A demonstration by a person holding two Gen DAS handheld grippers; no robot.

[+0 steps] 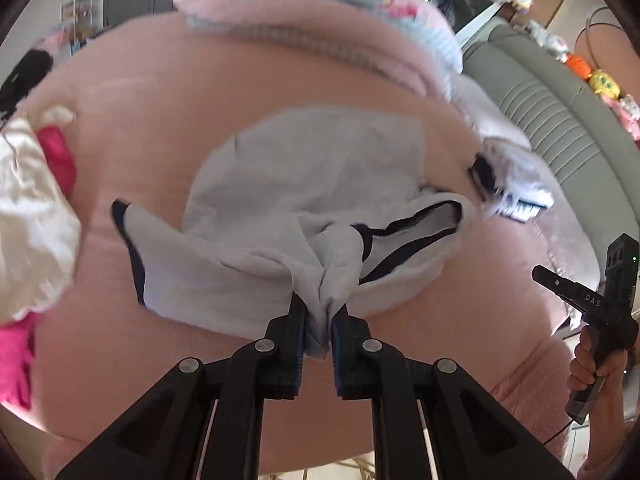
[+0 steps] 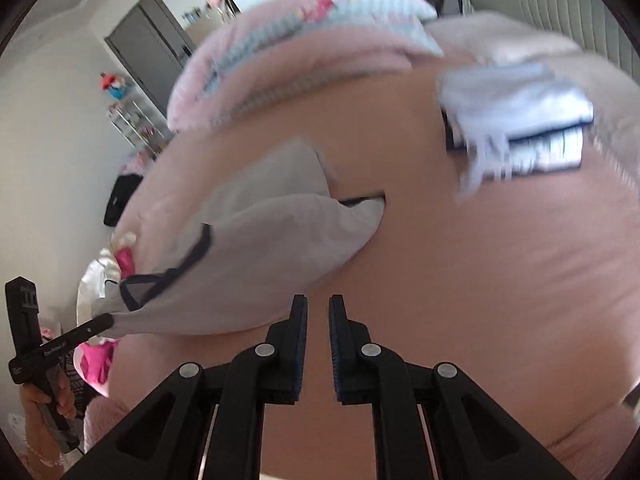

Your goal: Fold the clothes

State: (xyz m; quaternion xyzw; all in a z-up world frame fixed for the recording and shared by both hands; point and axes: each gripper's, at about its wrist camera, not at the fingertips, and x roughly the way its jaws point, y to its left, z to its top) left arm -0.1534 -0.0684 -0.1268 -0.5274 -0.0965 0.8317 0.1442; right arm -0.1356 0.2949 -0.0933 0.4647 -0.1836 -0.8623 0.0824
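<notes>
The left gripper (image 1: 320, 320) pinches a bunched fold of the pale grey garment (image 1: 304, 184), its two fingers closed tight on the cloth so that only the wad of fabric separates them. From that pinch the garment fans away across the pink bed cover (image 1: 160, 92): one dark-trimmed sleeve opening (image 1: 128, 240) spreads to the left, and a dark-trimmed neck opening (image 1: 412, 236) gapes to the right. In the right wrist view the same garment (image 2: 256, 248) hangs lifted at the held end, with the left gripper (image 2: 105, 323) biting its edge.

The right gripper (image 2: 319, 320) holds nothing; its jaws stand slightly apart with a narrow gap between them, above bare pink cover (image 2: 460, 280) and just right of the garment's lower edge. In the left wrist view it appears at the far right, held in the person's hand (image 1: 600, 364).

Further out, a stack of folded light blue clothes (image 2: 516, 116) lies on the cover to the right. A rolled pink blanket with knitted trim (image 1: 320, 12) lies at the far side of the bed. To the left sit white satin cloth (image 1: 32, 216) and bright pink fabric (image 1: 60, 156), with a grey padded headboard (image 1: 560, 120) at the right.
</notes>
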